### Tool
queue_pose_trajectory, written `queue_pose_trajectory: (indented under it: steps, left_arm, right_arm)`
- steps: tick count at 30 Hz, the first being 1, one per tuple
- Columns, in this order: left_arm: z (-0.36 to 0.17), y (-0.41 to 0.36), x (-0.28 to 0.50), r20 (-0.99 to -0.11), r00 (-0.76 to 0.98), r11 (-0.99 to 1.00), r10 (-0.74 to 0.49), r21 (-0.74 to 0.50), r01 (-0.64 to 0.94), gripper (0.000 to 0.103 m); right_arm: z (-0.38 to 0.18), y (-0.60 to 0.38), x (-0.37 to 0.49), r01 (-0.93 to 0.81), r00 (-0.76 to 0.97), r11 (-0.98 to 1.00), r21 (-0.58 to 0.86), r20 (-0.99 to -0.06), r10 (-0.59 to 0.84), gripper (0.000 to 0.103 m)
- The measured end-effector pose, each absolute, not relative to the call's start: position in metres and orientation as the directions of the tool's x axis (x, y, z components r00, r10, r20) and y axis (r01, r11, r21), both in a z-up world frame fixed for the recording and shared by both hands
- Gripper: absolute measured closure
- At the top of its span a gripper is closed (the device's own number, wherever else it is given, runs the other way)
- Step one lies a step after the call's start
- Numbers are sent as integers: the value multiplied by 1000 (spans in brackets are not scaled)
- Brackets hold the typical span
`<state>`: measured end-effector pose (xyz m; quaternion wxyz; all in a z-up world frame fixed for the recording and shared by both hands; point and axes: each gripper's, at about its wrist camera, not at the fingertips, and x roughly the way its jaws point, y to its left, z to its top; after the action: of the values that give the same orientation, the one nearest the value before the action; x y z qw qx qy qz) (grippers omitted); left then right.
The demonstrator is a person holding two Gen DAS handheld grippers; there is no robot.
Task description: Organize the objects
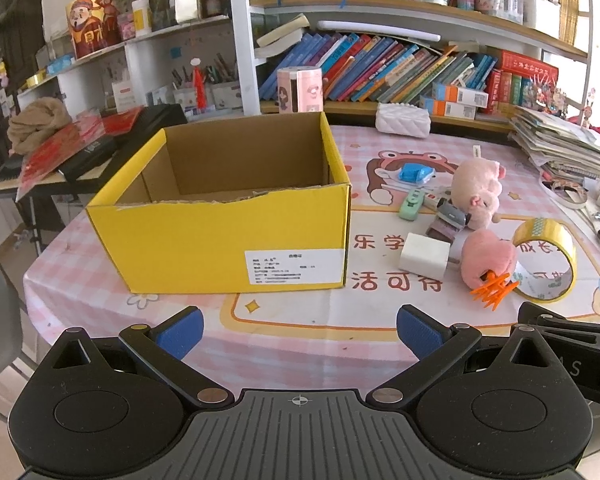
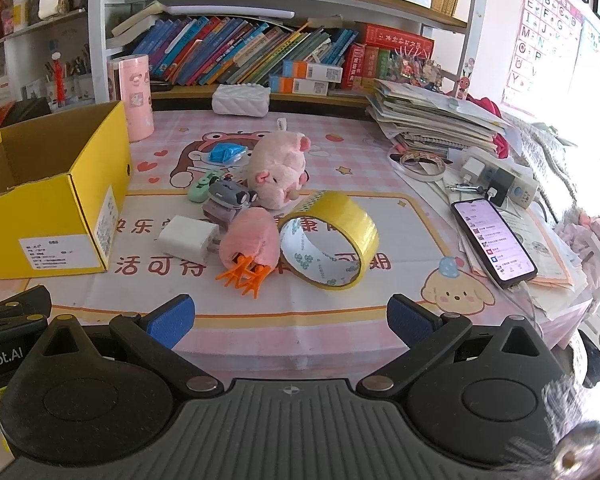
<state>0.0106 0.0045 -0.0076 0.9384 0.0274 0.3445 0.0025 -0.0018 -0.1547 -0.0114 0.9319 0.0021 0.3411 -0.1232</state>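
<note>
Pink checked tablecloth (image 2: 340,128) fronts crowded bookshelves (image 2: 260,52).

Left gripper (image 1: 299,332): black linkage arms, blue ribbed fingertip pads (image 1: 186,330), silver pivot screws, grey ribbed base. Right gripper (image 2: 290,320) identical, "obot.AI" lettering alongside.

Bookshelf (image 2: 260,52): rows of leaning books. Desk (image 2: 380,300): pink checked cartoon cloth. Right edge: lit phone (image 2: 494,242), paper stack (image 2: 432,120).

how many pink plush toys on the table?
2. The pink pig plush lies mid-table behind the pile of small items; the pink plush with orange feet lies nearer, touching the yellow tape roll. The box interior is partly hidden.
</note>
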Motion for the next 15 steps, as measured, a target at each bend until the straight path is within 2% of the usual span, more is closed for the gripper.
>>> queue_pose_trajectory:
  steps: [15]
  left_arm:
    - [-5,-15,26,-654,754,998,58,67,-18,0]
  right_arm:
    - [-10,-175,22,185,741,981,-62,-647,-180,0]
